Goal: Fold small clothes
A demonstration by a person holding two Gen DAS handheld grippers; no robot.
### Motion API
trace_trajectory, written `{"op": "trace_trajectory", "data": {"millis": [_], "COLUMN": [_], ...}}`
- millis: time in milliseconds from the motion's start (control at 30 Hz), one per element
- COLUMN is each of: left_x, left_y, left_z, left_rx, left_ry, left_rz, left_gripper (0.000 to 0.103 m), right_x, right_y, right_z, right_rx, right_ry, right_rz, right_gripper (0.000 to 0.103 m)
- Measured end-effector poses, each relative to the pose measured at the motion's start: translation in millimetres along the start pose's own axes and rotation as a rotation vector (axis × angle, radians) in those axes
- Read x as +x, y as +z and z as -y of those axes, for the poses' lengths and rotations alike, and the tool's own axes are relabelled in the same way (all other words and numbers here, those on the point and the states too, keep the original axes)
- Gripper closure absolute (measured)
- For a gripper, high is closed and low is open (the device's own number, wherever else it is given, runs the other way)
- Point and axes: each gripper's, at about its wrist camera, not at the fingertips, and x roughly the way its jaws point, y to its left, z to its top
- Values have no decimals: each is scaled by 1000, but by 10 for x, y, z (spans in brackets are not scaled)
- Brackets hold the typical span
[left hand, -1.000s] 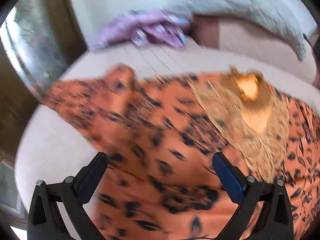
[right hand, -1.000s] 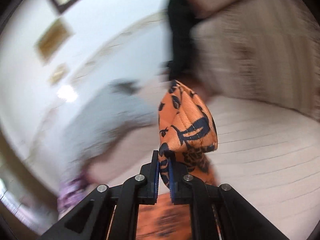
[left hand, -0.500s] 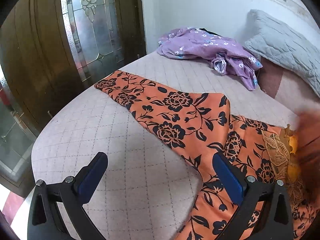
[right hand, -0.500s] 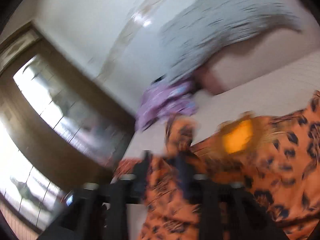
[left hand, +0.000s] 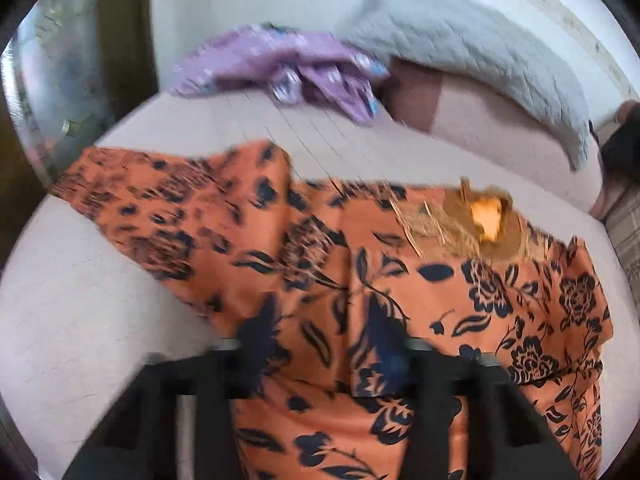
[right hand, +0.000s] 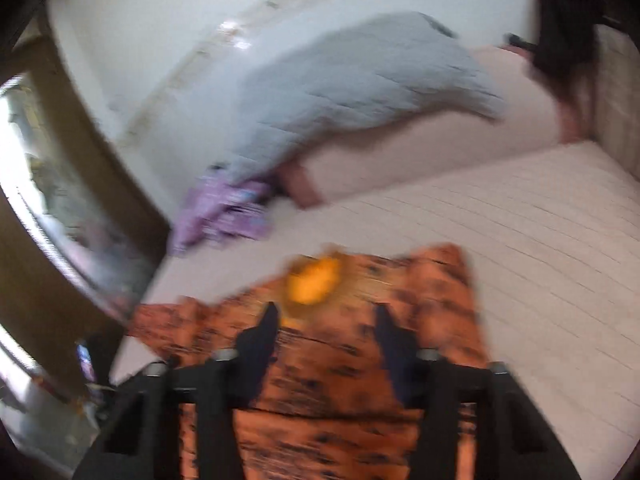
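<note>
An orange garment (left hand: 440, 300) with a dark flower print lies spread on the bed, its gold-embroidered neckline (left hand: 484, 216) toward the pillows. One sleeve stretches out to the left. My left gripper (left hand: 324, 360) hovers low over the garment's near part, blurred, its jaws closing with cloth lying under the gap. In the right wrist view the same garment (right hand: 432, 292) and neckline (right hand: 312, 280) are smeared by motion. My right gripper (right hand: 326, 328) is just above the garment behind the neckline, its jaws closing but still apart, gripping nothing.
A crumpled purple garment (left hand: 288, 68) (right hand: 224, 212) lies at the far side of the bed (left hand: 80, 320). A grey quilted pillow (left hand: 460, 48) (right hand: 360, 92) leans behind it. A wooden door with glass (right hand: 60, 200) stands at the left.
My right gripper let go of the orange fold it was shut on and swung over the garment. The left gripper's wide jaws have narrowed, and its view swung left, then back over the garment.
</note>
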Motion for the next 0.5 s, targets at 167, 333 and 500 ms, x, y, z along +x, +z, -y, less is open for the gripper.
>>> {"op": "trace_trajectory", "data": {"millis": [167, 333, 500], "left_x": [226, 375, 507], "left_y": [-13, -40, -69], "left_z": [208, 369, 508], "left_rx": [66, 113, 180], "left_ry": [13, -6, -37], "left_rz": [-31, -57, -71], "left_gripper": [58, 20, 67], "right_x": [1, 151, 408], "right_y": [-253, -404, -322], "right_z": [821, 1334, 1372], "right_rx": [95, 203, 252], "right_ry": [-109, -74, -48], "right_rz": [-62, -75, -120], "right_gripper": [66, 66, 66]}}
